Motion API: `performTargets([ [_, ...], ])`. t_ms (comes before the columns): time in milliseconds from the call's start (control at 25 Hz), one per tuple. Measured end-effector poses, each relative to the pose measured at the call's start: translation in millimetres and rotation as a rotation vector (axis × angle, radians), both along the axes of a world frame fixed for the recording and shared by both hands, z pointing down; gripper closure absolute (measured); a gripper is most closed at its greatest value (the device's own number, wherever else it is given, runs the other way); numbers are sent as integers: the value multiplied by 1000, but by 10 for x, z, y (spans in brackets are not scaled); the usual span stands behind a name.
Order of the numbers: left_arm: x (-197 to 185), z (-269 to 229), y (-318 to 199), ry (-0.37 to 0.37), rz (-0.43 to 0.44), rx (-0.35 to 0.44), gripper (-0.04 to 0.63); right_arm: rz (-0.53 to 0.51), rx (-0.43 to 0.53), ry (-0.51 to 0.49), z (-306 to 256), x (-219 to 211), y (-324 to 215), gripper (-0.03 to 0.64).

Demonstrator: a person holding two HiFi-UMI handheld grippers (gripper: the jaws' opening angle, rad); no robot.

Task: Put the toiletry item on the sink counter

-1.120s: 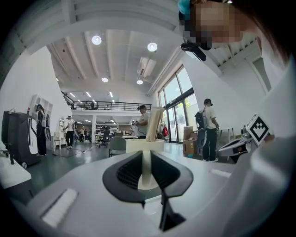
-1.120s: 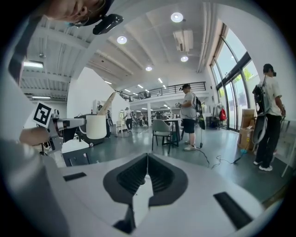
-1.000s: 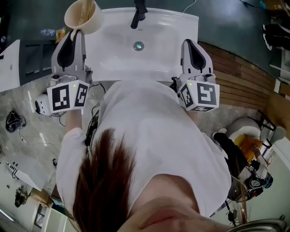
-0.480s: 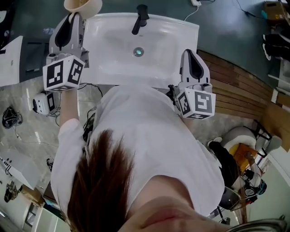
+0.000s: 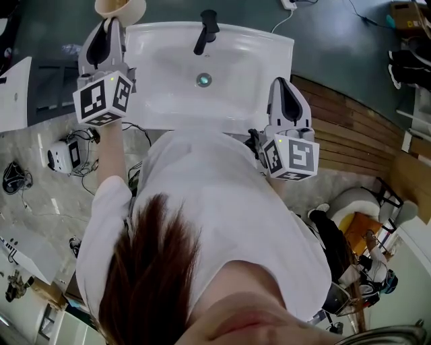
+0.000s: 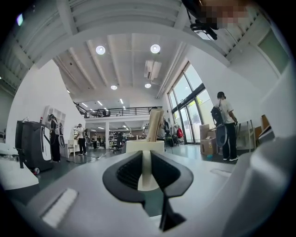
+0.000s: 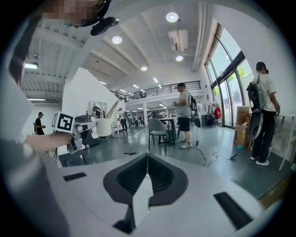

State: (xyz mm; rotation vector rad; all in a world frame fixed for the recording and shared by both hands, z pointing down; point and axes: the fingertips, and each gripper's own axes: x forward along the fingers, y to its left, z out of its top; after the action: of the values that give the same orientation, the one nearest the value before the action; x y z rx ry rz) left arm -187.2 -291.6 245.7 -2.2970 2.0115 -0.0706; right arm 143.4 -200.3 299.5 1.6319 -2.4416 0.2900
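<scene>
Up top in the head view, left gripper (image 5: 110,25) is out past the sink's (image 5: 236,47) back-left corner with the cream cup (image 5: 120,7) at its tip. The cup is half cut off by the frame edge, so I can't tell from here if it's sitting on anything or just hanging in the air. Black tap (image 5: 205,30) and the drain (image 5: 203,79) are well off to the right of it. Right gripper (image 5: 283,67) is parked at the sink's front-right edge, pointing across the basin, not touching anything I can see.

Left gripper view – jaws are pinching the cup's wall, a pale strip of it sandwiched right between the pads. The rest of the cup sits just beyond them, with a light stick (image 6: 155,122) leaning up out of it.

Right gripper view – jaws pressed together, nothing caught in them. Over at the left of this shot I can see my other hand and its marker cube (image 7: 64,122), with the cup and its stick just beside it.
</scene>
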Motion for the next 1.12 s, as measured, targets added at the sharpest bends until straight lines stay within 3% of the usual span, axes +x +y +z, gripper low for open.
performTargets([
  [1120,-186,789,-201,32,-45,-120,541,45,-16,14,36,-43,99,606],
])
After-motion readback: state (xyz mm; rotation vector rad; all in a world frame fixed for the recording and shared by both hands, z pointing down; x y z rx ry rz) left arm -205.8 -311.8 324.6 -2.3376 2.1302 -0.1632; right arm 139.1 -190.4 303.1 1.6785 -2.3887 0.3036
